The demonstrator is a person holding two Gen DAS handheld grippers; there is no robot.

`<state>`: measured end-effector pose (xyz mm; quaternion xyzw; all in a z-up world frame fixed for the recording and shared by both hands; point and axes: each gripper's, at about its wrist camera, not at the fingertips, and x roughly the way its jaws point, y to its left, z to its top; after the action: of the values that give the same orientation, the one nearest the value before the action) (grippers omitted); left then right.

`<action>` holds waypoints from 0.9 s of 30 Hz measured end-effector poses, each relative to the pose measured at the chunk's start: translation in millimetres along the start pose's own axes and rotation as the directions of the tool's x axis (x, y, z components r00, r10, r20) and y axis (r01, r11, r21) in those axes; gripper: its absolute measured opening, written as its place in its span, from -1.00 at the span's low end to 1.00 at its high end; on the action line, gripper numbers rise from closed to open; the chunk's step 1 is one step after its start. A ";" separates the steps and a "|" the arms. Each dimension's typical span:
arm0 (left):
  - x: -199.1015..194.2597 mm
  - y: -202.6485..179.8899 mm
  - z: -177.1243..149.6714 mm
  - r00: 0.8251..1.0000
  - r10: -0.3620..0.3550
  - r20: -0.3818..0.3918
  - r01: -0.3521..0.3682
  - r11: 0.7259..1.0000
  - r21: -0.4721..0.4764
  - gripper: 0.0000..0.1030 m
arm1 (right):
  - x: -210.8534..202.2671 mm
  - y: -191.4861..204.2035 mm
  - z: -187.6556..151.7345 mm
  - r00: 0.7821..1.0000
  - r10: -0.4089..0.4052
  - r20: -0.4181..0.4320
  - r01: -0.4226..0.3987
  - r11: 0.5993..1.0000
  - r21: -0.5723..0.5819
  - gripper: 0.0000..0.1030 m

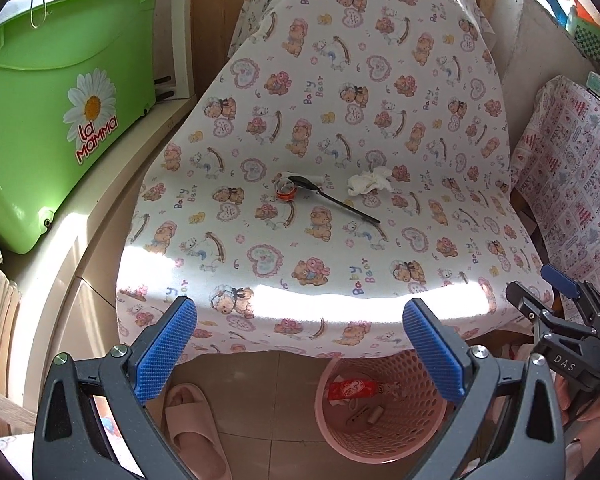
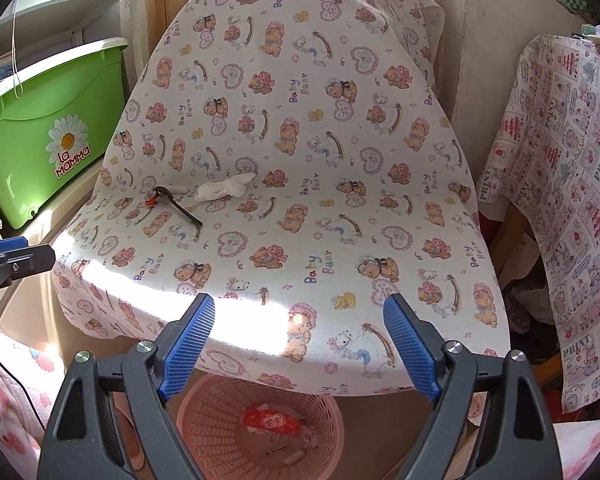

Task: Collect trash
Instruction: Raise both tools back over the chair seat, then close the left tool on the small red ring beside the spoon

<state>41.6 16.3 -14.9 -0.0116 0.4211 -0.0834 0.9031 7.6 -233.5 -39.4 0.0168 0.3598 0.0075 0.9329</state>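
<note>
A table (image 1: 440, 128) draped in a bear-print cloth is carrying a crumpled tissue (image 1: 370, 181), a black spoon (image 1: 332, 197) and a small orange roll of tape (image 1: 286, 191), the spoon's bowl lying against the roll.

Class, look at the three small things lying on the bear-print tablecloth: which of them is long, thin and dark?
The spoon. It is a dark, slender utensil lying between the others; the crumpled tissue is white and bunched, and the small orange ring is round.
</note>
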 end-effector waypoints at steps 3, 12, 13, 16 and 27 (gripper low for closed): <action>5.3 7.0 2.1 1.000 -0.012 -0.022 0.011 0.999 -0.035 0.98 | 0.0 2.2 3.7 1.000 0.002 0.004 -0.002 1.000 -0.013 0.70; 7.9 5.3 56.4 0.999 -0.035 0.035 0.033 0.998 0.056 0.45 | 9.1 8.9 45.4 0.999 0.027 0.036 -0.022 0.993 -0.119 0.70; 12.3 5.8 62.0 0.999 -0.027 0.036 0.025 0.997 0.069 0.34 | 11.9 8.5 50.6 0.999 0.030 0.036 -0.026 0.992 -0.126 0.70; 33.3 13.6 76.4 1.000 -0.003 0.021 0.001 0.998 0.063 0.03 | 21.8 4.4 61.6 0.999 0.041 0.031 -0.037 0.992 -0.121 0.70; 97.7 9.2 72.4 0.999 0.034 -0.011 -0.033 0.995 0.094 -0.23 | 63.9 -0.1 57.6 0.999 0.029 -0.028 -0.031 0.998 -0.060 0.70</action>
<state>159.8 6.1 -43.2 0.0385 0.4224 -0.0880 0.9013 93.6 -233.5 -39.6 -0.0062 0.3718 0.0327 0.9277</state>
